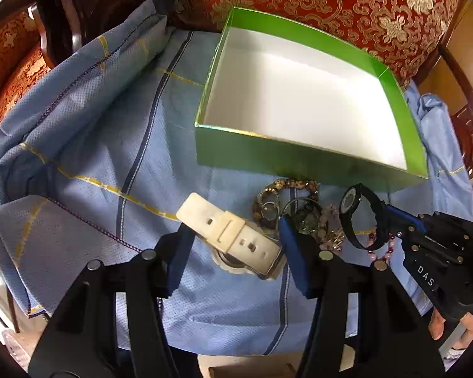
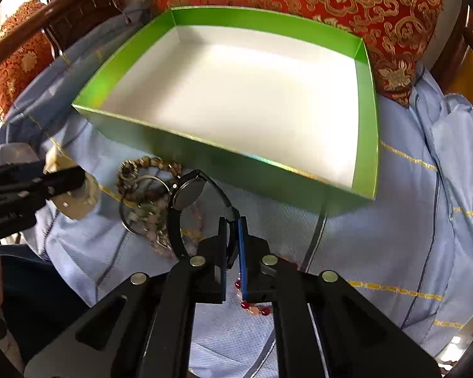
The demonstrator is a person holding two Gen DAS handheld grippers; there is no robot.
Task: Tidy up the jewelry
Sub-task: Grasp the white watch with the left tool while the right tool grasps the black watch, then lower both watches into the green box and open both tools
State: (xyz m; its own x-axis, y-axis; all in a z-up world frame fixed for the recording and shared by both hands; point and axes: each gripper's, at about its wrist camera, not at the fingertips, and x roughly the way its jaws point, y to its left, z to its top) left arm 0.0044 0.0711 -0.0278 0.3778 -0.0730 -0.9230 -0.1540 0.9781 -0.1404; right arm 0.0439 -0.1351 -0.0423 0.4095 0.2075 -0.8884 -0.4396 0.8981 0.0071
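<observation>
Currently right gripper (image 2: 233,245) is clamped on the strap of the black watch (image 2: 189,193), light and floppy, just before the green box (image 2: 236,157), while left gripper (image 1: 233,236), half-wide, straddles the stiffer white watch (image 1: 233,236) by its strap on the blue cloth (image 1: 110,126), pads not pressing.
</observation>
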